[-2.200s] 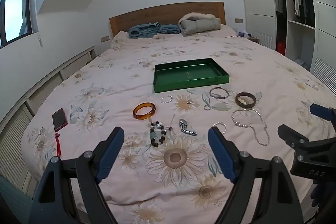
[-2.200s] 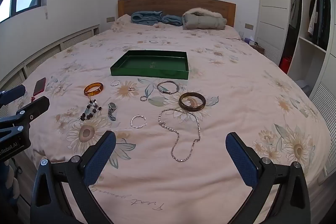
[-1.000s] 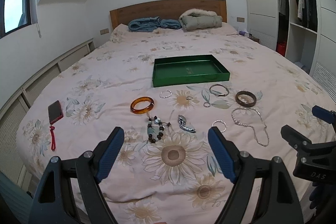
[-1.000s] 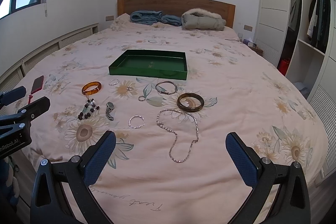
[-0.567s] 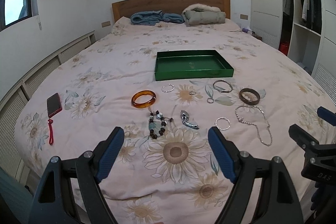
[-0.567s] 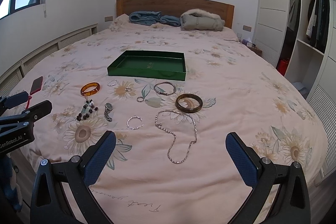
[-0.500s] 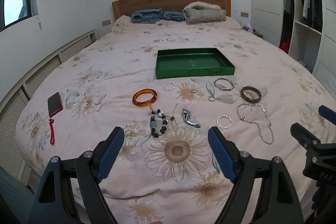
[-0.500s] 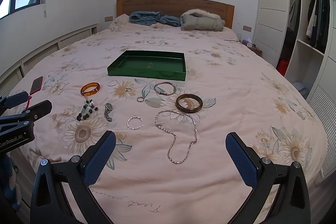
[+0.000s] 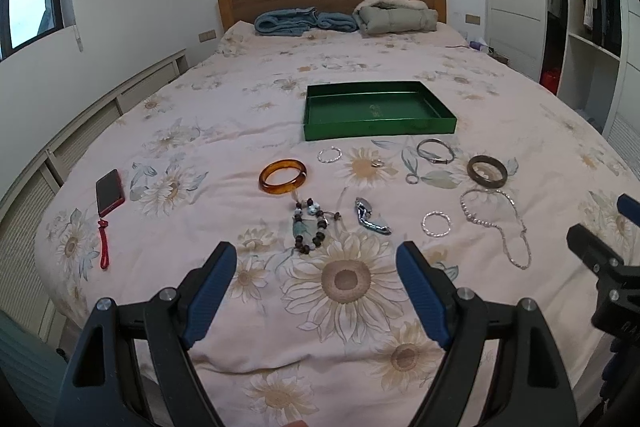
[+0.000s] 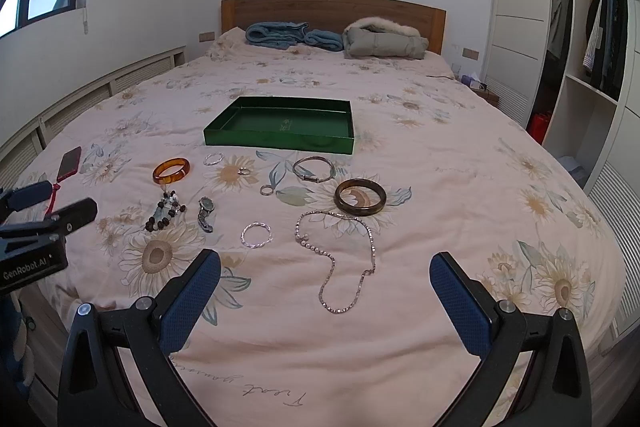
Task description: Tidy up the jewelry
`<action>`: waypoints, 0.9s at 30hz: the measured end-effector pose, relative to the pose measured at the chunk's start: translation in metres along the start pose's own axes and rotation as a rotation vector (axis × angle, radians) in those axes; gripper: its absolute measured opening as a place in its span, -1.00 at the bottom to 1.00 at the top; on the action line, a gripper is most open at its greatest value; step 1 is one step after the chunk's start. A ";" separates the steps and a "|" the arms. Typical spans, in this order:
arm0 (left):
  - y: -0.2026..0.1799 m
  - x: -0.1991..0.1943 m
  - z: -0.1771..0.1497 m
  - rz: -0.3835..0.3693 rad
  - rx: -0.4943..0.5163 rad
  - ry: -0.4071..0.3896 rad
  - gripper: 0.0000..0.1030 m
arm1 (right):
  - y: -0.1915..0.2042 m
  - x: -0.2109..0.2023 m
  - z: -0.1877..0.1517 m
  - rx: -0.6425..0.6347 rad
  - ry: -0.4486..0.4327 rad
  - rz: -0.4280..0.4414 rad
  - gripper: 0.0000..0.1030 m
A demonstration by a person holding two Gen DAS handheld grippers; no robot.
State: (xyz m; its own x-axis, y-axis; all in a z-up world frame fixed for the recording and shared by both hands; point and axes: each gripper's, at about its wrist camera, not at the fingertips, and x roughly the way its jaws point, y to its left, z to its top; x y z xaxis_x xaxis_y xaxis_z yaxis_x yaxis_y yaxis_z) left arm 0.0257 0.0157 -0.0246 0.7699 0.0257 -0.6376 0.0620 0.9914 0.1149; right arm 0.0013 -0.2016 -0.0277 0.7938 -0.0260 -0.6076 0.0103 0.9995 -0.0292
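Both wrist cameras look from above the near edge of the bed (image 9: 240,99) toward the far headboard (image 10: 332,11), each past its own open jaws. The left view sits further left, with the right gripper (image 9: 600,259) at its right rim; the right view catches the left gripper (image 10: 40,219) at its left rim. Both share the green tray (image 9: 376,107) (image 10: 280,127) and the scattered jewelry before it.
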 end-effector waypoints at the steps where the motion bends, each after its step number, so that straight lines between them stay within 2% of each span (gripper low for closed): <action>1: -0.001 0.000 0.000 0.004 0.003 -0.001 0.59 | -0.001 0.000 0.001 0.002 -0.003 -0.001 0.99; 11: 0.004 -0.004 0.006 0.062 -0.008 -0.059 0.59 | -0.006 0.005 0.002 0.023 -0.026 0.004 0.99; 27: 0.020 -0.001 0.011 0.035 -0.062 -0.098 0.59 | -0.005 0.002 0.004 0.021 -0.103 -0.006 0.99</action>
State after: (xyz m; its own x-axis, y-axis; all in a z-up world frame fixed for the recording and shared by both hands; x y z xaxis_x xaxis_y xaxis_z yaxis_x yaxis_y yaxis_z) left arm 0.0333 0.0341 -0.0128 0.8297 0.0513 -0.5558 -0.0033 0.9962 0.0870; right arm 0.0056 -0.2065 -0.0258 0.8522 -0.0311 -0.5223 0.0273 0.9995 -0.0150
